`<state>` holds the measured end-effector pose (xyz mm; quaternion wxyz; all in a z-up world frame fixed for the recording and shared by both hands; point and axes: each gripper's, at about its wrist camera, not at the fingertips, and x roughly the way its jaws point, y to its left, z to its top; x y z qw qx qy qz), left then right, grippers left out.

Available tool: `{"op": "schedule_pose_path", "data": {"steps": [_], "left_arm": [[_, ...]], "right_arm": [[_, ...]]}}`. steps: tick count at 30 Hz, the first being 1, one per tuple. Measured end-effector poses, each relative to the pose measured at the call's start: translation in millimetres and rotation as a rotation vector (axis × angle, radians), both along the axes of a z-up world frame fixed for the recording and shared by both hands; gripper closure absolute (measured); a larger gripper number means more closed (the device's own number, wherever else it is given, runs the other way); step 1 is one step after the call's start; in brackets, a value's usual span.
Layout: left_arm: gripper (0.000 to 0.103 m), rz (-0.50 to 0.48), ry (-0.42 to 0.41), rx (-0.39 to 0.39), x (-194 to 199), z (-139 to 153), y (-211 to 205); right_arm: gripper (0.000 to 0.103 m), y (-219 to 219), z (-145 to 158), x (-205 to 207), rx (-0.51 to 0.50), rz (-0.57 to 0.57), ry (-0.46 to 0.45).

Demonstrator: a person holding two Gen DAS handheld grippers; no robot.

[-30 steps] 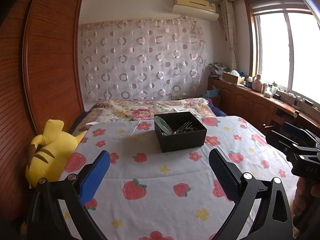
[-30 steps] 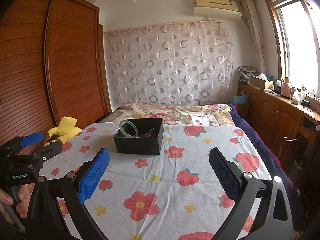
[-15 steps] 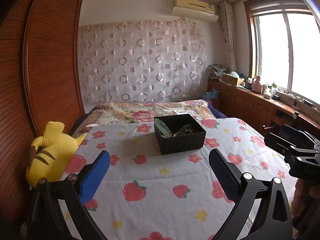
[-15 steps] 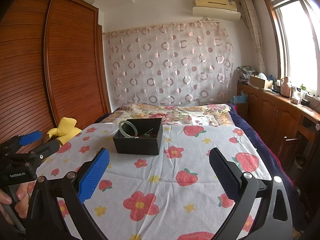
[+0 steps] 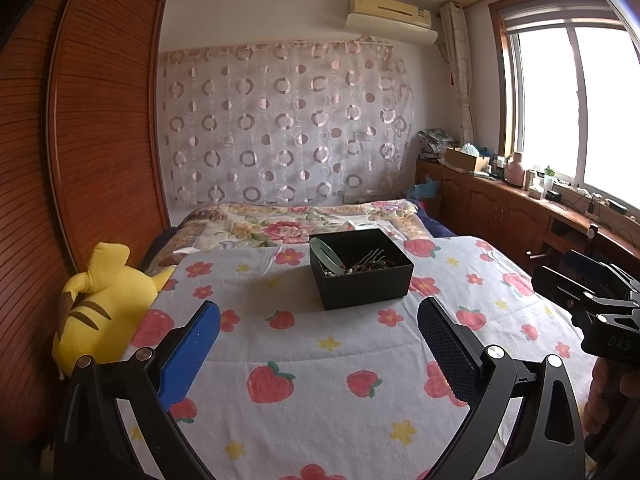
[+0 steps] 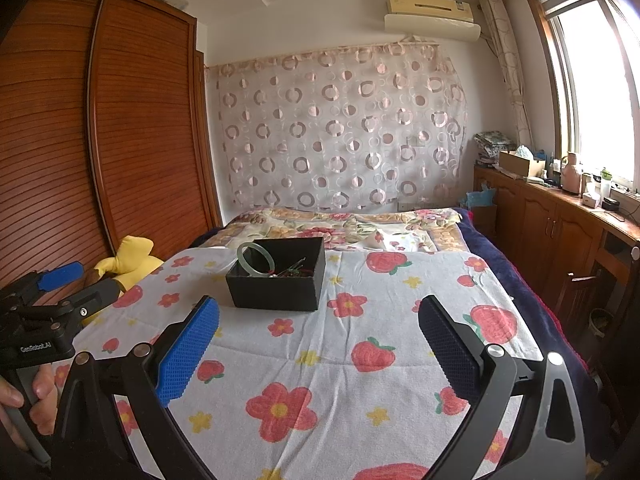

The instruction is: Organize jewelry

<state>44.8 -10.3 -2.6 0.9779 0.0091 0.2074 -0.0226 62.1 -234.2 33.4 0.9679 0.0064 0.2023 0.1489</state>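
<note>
Black box (image 5: 362, 276) with green bangle (image 5: 329, 257) sits beyond both wide-apart, empty tongs (image 5: 318, 334) (image 6: 318, 330).

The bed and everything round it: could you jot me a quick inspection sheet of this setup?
Surface: bedspread printed with strawberries and flowers, a few creases.
Job's things: open black box holding a green bangle leaning on its wall, plus tangled small pieces.
Clutter: yellow plush toy at the bed's edge.
Grippers: left gripper and right gripper both open, empty, short of the box.
Cables: thin wires on the window counter.
Surroundings: wooden wardrobe, circle-patterned curtain, air conditioner.
</note>
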Motion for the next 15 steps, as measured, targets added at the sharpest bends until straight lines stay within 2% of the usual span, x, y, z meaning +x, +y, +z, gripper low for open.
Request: {"op": "schedule_pose_path", "data": {"steps": [15], "left_arm": [[0.008, 0.001, -0.003, 0.001, 0.1, 1.0, 0.6]], "right_arm": [[0.002, -0.6, -0.7, -0.2, 0.001, -0.001, -0.001]]}}
